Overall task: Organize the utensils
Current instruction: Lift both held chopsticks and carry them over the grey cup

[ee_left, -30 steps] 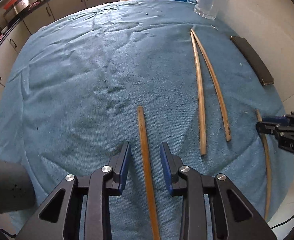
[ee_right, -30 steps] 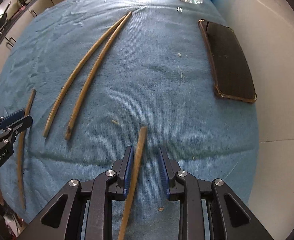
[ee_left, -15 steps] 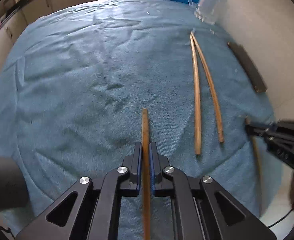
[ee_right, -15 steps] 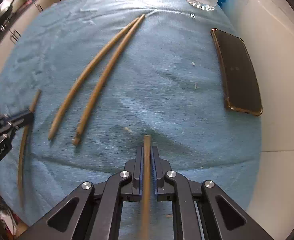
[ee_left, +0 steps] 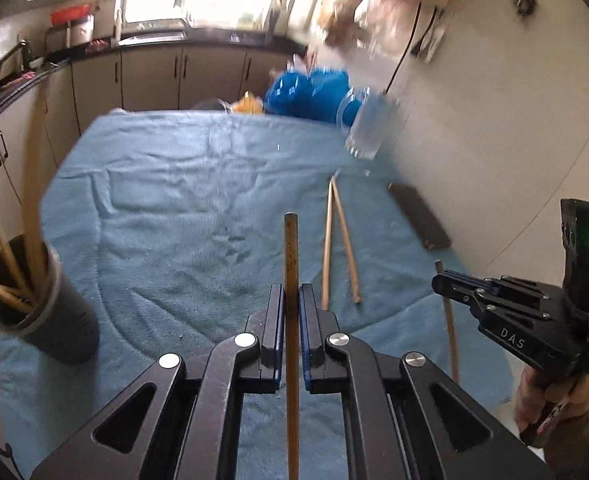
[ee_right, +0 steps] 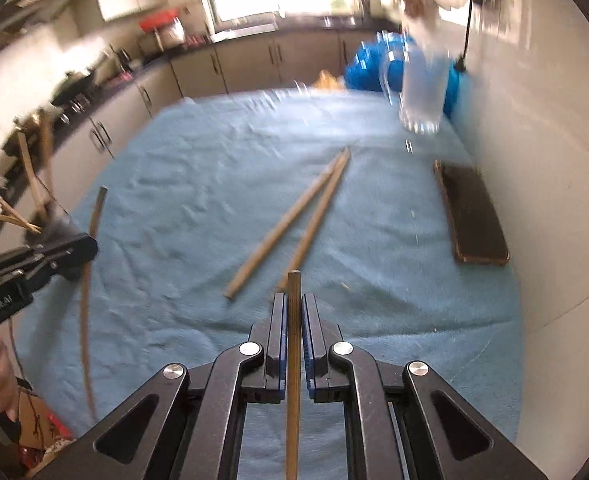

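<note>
Left wrist view: left gripper (ee_left: 291, 312), wide a second ago, now clamping chopstick (ee_left: 291, 264) between fingers, stick lifting off cloth (ee_left: 166, 200) and pointing forward. Cup (ee_left: 38, 312) with sticks coming into view left of fingers. Pair (ee_left: 336, 240) lying just right of fingertips. Right gripper (ee_left: 454, 284) hovering far right.

Right wrist view: right gripper (ee_right: 293, 320), likewise open before, now pinching second stick (ee_right: 293, 304), raised above cloth. Pair ahead-left of fingertips; phone (ee_right: 474, 216) right. Both picks apparently done; carrying to cup likely next.
</note>
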Demonstrator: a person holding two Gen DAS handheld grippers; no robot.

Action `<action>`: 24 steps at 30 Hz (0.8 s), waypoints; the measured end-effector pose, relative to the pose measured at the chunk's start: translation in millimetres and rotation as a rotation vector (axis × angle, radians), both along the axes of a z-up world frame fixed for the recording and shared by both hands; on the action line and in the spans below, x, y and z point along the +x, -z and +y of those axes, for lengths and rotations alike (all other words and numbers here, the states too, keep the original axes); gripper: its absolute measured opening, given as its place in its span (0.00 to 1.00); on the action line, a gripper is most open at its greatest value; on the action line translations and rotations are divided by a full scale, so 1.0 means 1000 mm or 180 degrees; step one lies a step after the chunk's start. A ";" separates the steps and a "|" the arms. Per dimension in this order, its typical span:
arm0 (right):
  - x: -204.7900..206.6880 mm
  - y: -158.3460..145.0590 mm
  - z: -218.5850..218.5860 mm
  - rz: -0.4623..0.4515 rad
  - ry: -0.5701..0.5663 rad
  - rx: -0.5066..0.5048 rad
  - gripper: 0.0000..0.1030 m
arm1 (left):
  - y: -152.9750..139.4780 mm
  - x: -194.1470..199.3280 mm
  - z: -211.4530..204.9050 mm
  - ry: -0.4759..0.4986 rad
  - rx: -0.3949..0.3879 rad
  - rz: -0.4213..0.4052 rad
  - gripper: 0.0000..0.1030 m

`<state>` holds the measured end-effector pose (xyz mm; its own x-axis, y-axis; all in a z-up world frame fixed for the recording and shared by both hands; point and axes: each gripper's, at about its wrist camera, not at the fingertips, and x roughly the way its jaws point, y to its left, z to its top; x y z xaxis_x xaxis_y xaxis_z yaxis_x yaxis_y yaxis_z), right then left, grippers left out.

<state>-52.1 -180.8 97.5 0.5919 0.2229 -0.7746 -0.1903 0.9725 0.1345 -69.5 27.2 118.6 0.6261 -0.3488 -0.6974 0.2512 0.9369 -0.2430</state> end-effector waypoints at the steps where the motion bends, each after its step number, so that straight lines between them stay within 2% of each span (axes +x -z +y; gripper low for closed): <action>1: -0.003 -0.004 -0.002 -0.0071 0.0006 0.0022 0.07 | -0.004 -0.007 0.003 -0.0042 -0.0023 -0.0066 0.06; 10: -0.033 -0.040 0.012 -0.0539 -0.0039 0.0284 0.07 | -0.039 -0.054 0.044 -0.0420 -0.0212 -0.0564 0.06; 15: -0.038 -0.059 0.027 -0.0756 -0.0094 0.0470 0.07 | -0.061 -0.075 0.077 -0.0694 -0.0399 -0.0802 0.06; 19: -0.037 -0.075 0.044 -0.0942 -0.0144 0.0622 0.07 | -0.081 -0.088 0.104 -0.0912 -0.0490 -0.1041 0.06; 24: -0.026 -0.099 0.077 -0.1177 -0.0252 0.0867 0.07 | -0.106 -0.100 0.135 -0.1205 -0.0479 -0.1370 0.06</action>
<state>-78.5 -104.0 196.4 0.7903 0.4445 -0.4218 -0.3458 0.8918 0.2919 -169.5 162.7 224.9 0.9418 -0.1213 -0.3134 0.0116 0.9437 -0.3305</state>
